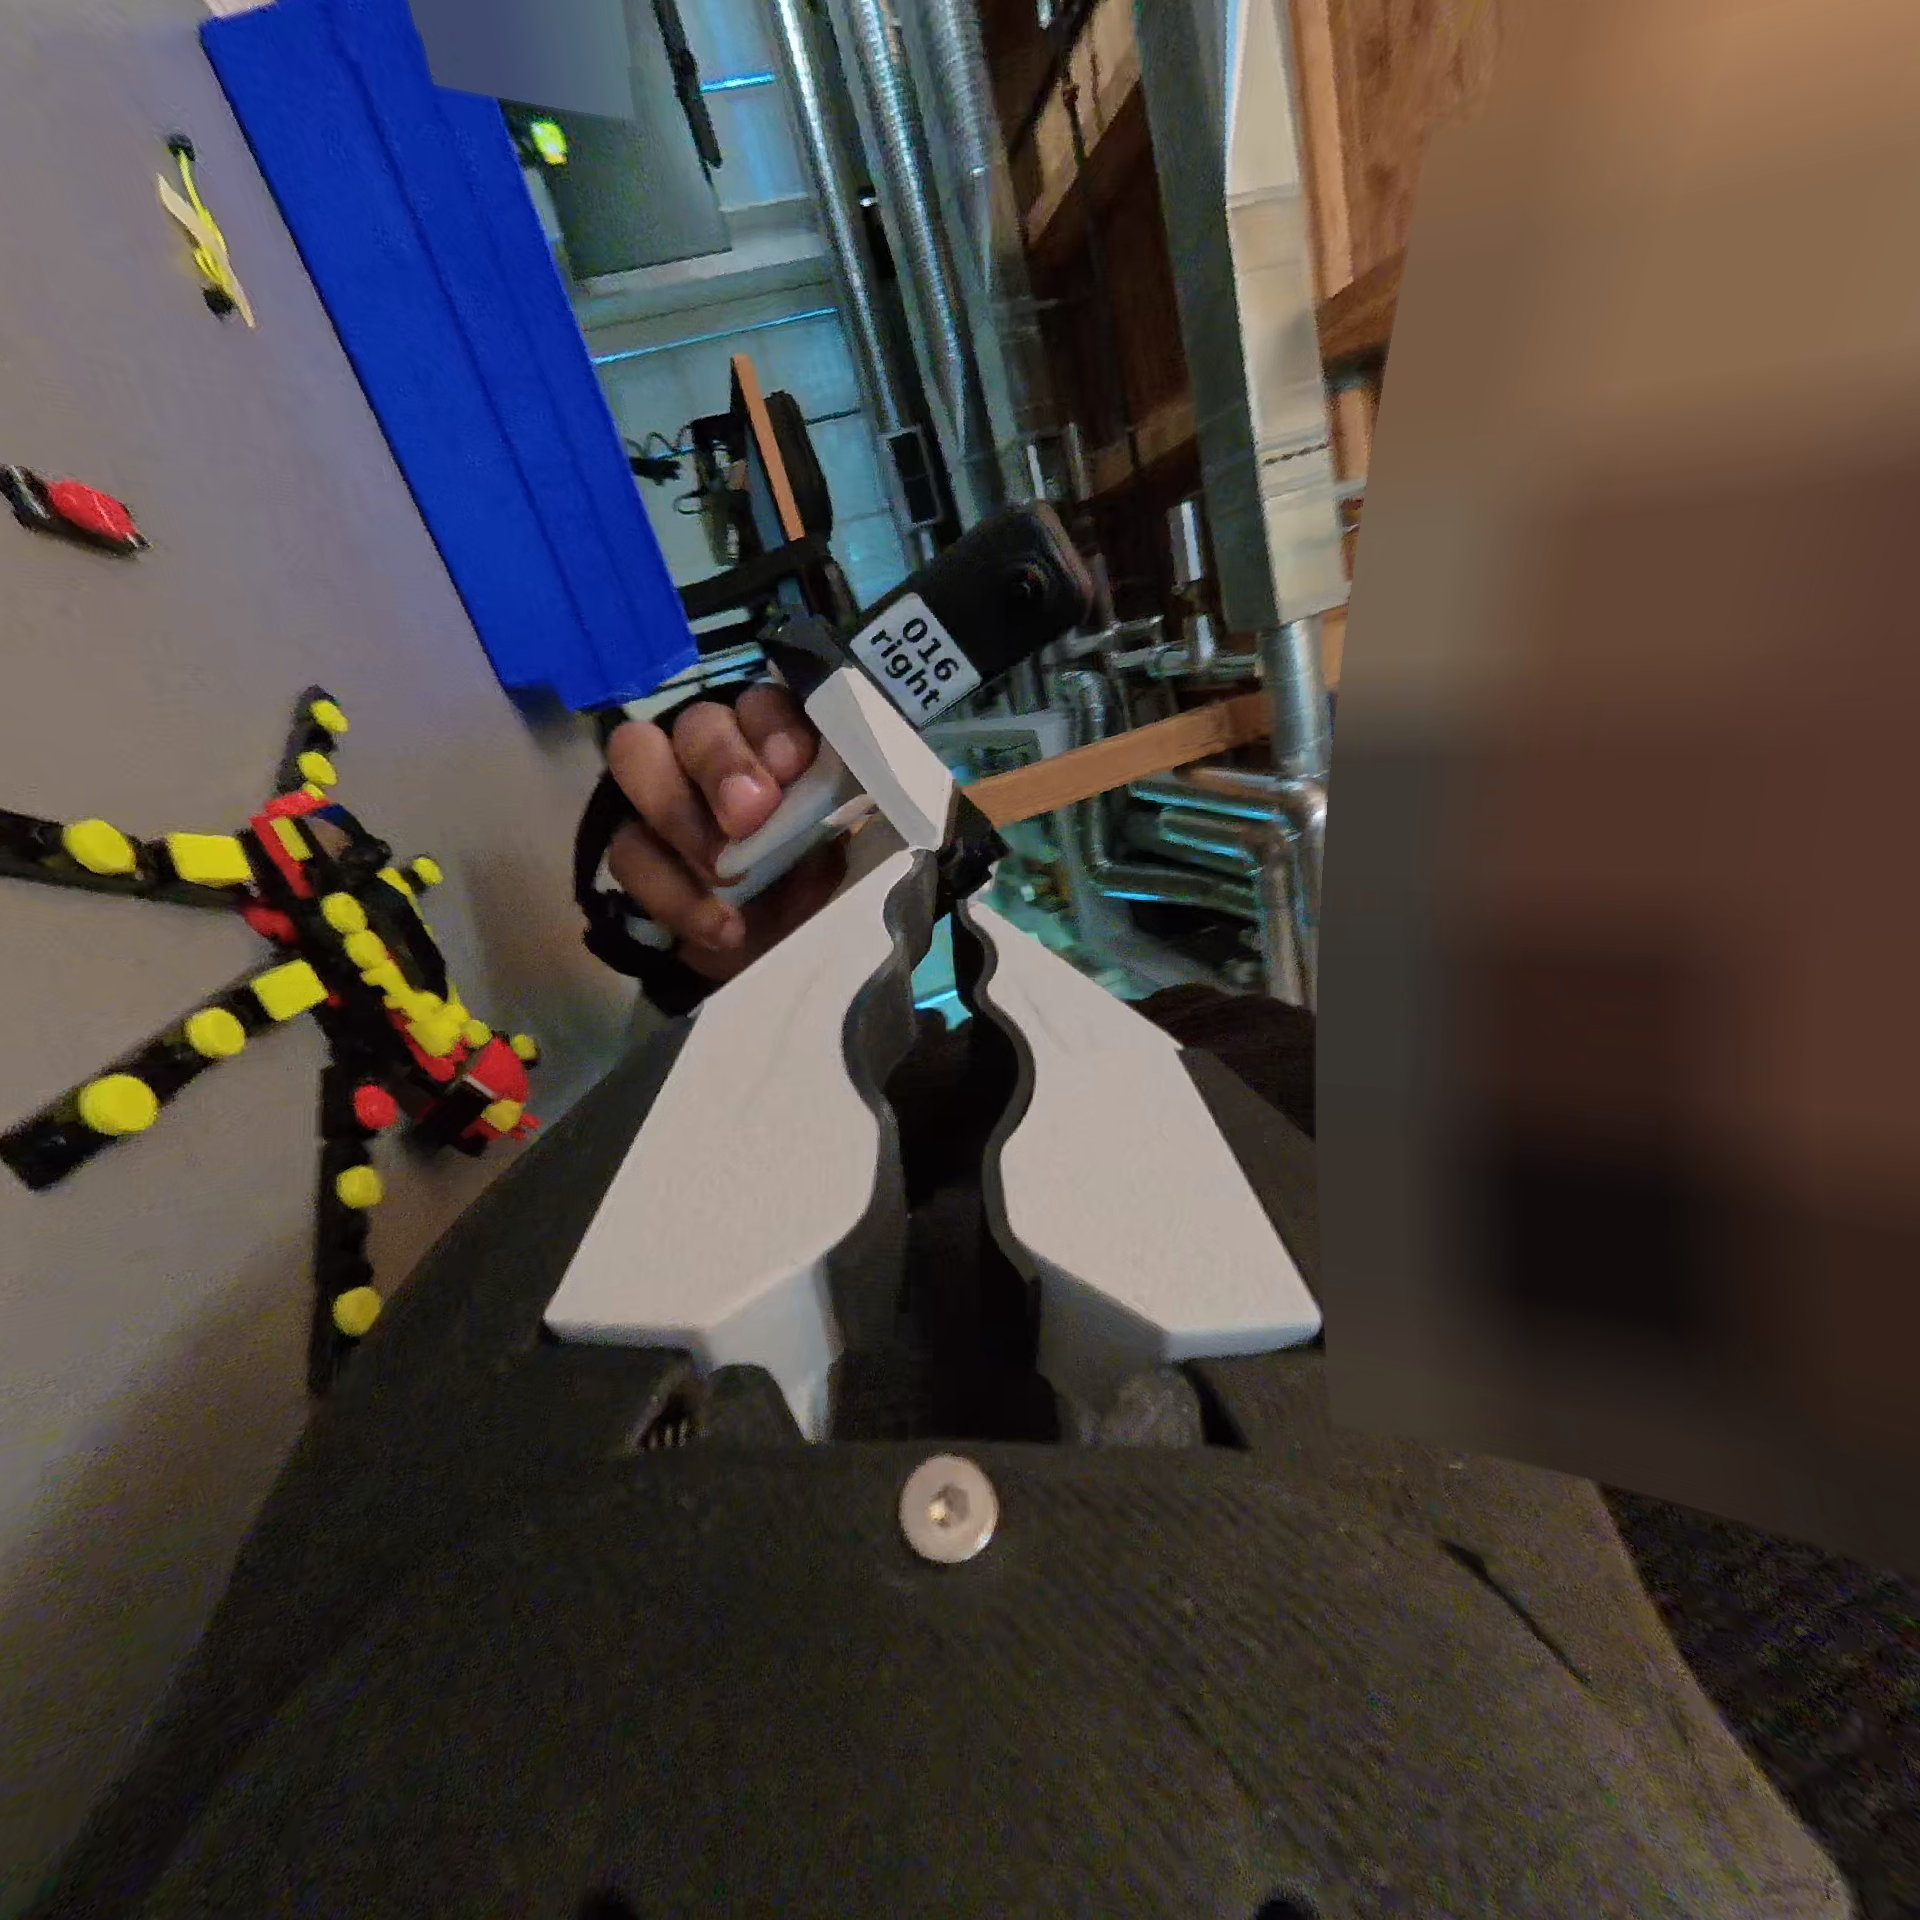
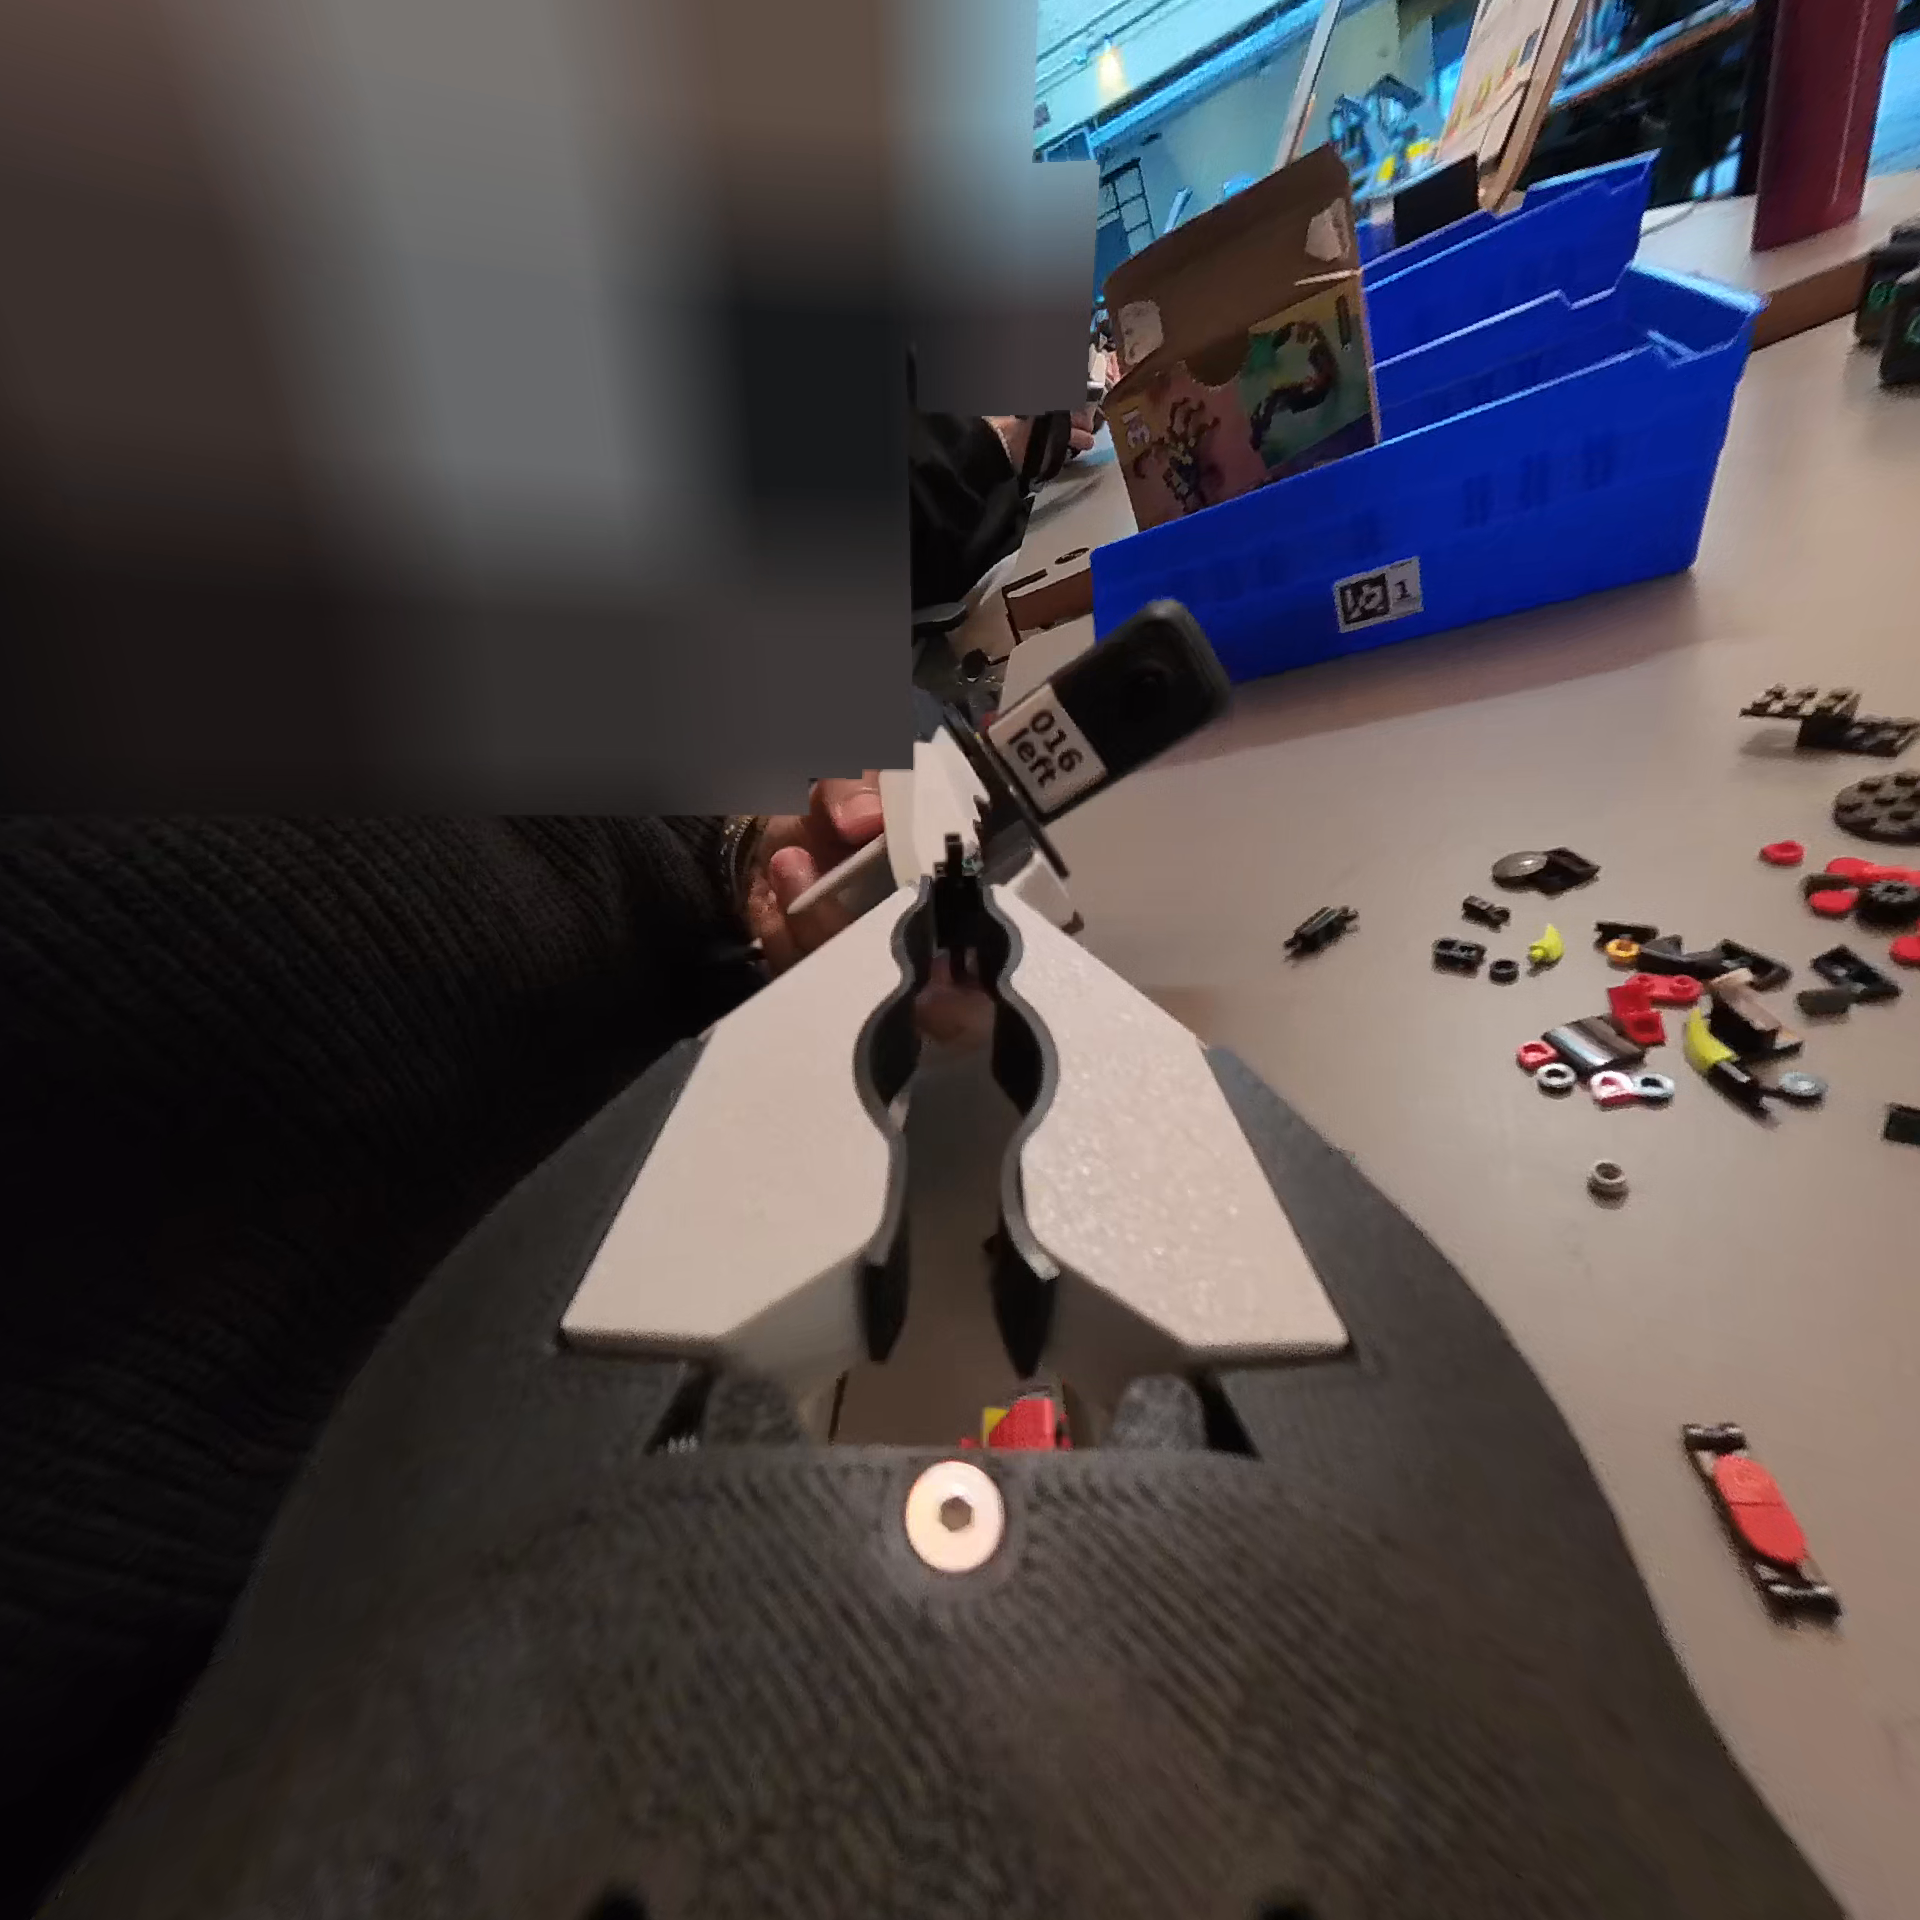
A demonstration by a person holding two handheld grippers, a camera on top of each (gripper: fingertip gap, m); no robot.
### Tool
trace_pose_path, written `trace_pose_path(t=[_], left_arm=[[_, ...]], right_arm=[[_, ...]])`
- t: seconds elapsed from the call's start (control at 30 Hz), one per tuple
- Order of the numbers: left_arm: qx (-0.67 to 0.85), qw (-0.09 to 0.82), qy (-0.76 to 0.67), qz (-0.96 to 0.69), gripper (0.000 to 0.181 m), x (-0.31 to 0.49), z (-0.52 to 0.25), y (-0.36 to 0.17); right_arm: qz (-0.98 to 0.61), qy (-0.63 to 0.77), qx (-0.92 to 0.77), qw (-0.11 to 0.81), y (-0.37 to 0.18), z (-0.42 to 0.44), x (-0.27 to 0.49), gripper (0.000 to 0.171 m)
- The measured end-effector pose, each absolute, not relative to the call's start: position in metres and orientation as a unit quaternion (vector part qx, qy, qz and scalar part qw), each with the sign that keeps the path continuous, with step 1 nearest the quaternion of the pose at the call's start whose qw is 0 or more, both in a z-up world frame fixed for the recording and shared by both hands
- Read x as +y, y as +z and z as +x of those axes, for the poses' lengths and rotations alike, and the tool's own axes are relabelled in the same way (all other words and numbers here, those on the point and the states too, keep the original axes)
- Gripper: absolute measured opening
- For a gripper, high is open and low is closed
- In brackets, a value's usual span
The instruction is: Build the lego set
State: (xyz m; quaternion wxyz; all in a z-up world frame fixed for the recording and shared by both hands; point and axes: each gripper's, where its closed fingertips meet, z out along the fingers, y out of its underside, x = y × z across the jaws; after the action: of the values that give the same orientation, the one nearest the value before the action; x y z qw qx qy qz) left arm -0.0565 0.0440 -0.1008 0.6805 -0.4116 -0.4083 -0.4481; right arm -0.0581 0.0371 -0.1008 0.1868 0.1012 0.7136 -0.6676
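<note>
Left tongs (image 1: pixel 940 883) and right tongs (image 2: pixel 951 883) meeting tip to tip above the worktop (image 2: pixel 1455 748), each nearly closed on a small black lego piece (image 2: pixel 951 883), its long axis along the right fingers, lego helicopter (image 1: pixel 395 977) lying beside, loose bricks (image 2: pixel 1662 997) scattered.

Each tool (image 1: pixel 940 873) (image 2: pixel 951 883) has white wedge fingers with wavy black pads, a textured black body, one silver hex screw; black knit sleeve (image 2: pixel 312 1039)
</note>
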Motion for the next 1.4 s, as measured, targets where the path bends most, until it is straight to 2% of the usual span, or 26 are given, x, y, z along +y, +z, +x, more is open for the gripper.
trace_pose_path(t=[0.03,0.13,0.23,0.37,0.77,0.87,1.0,1.4], left_arm=[[-0.406,0.684,-0.426,-0.432,0.002,0.044,-0.057,-0.102],[-0.394,0.680,-0.337,-0.519,0.011,0.045,-0.057,-0.112],[-0.368,0.671,-0.255,-0.591,0.011,0.047,-0.055,-0.118],[-0.367,0.665,-0.243,-0.604,0.009,0.049,-0.054,-0.121],[-0.369,0.650,-0.222,-0.626,0.004,0.047,-0.056,-0.129],[-0.374,0.640,-0.220,-0.634,0.014,0.049,-0.056,-0.134],[-0.372,0.644,-0.226,-0.629,0.004,0.049,-0.055,-0.131],[-0.369,0.640,-0.224,-0.636,0.008,0.048,-0.055,-0.133]], right_arm=[[0.112,-0.665,0.711,0.201,-0.102,-0.059,0.037,0.005],[0.164,-0.662,0.681,0.265,-0.102,-0.063,0.037,0.005],[0.205,-0.645,0.667,0.311,-0.107,-0.067,0.039,0.005],[0.217,-0.624,0.672,0.336,-0.115,-0.064,0.038,0.005],[0.220,-0.598,0.704,0.314,-0.126,-0.062,0.037,0.005],[0.220,-0.599,0.701,0.319,-0.126,-0.061,0.036,0.005],[0.220,-0.599,0.707,0.306,-0.127,-0.063,0.036,0.005],[0.224,-0.585,0.721,0.297,-0.133,-0.064,0.038,0.005]])
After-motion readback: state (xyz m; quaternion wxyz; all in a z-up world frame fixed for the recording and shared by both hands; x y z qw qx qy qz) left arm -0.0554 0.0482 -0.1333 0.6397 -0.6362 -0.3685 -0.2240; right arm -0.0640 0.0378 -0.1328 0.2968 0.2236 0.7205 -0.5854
